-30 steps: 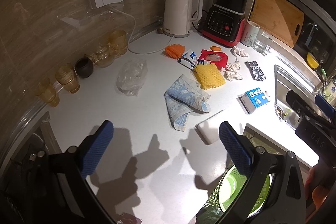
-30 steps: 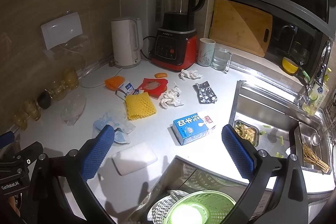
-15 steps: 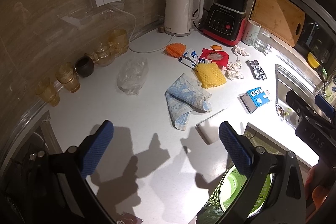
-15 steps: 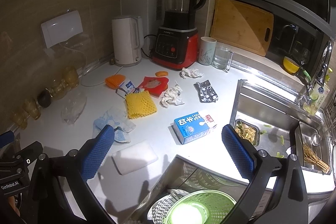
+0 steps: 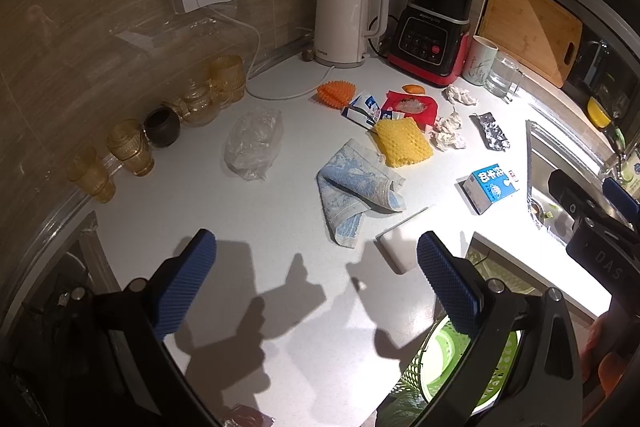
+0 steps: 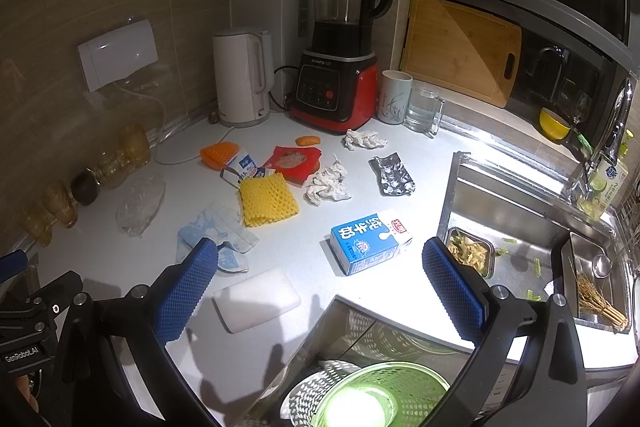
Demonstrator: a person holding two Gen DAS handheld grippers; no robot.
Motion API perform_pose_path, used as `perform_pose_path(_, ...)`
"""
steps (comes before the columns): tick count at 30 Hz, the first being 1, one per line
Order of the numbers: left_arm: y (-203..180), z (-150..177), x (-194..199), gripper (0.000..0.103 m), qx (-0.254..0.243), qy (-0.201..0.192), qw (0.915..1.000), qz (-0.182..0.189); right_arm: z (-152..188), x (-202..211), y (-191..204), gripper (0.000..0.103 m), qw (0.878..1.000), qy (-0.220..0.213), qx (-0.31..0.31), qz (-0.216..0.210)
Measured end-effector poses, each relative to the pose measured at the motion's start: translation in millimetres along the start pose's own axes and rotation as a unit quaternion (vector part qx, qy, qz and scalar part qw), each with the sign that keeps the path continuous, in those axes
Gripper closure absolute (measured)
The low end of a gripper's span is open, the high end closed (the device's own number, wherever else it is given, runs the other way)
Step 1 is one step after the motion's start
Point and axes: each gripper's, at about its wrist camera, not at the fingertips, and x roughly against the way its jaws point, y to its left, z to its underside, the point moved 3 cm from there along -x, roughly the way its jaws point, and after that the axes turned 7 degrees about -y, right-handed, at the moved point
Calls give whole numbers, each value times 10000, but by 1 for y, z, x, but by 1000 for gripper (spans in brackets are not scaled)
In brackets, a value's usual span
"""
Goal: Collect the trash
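Ahead and left of the wide-open left gripper [image 5: 316,275]: crinkled plastic bag [image 5: 252,143], feather-light, slippery; pinch a fold. Beyond the equally wide, empty right gripper [image 6: 320,279], on the surface [image 6: 400,163]: crumpled tissue [image 6: 328,183], soft, then milk carton [image 6: 370,241], light, stiff; clamp across flat sides.

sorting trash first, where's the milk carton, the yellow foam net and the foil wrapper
milk carton [image 6: 370,241], right wrist view, blue printed face
yellow foam net [image 6: 268,199], right wrist view, centre of mesh
foil wrapper [image 6: 392,174], right wrist view, crinkled middle
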Motion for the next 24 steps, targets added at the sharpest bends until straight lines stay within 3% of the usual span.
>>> perform_pose_path(24,0,2,-1,6,-16,21,10000,-9,2,-1,2,2,10000,20,13,-8)
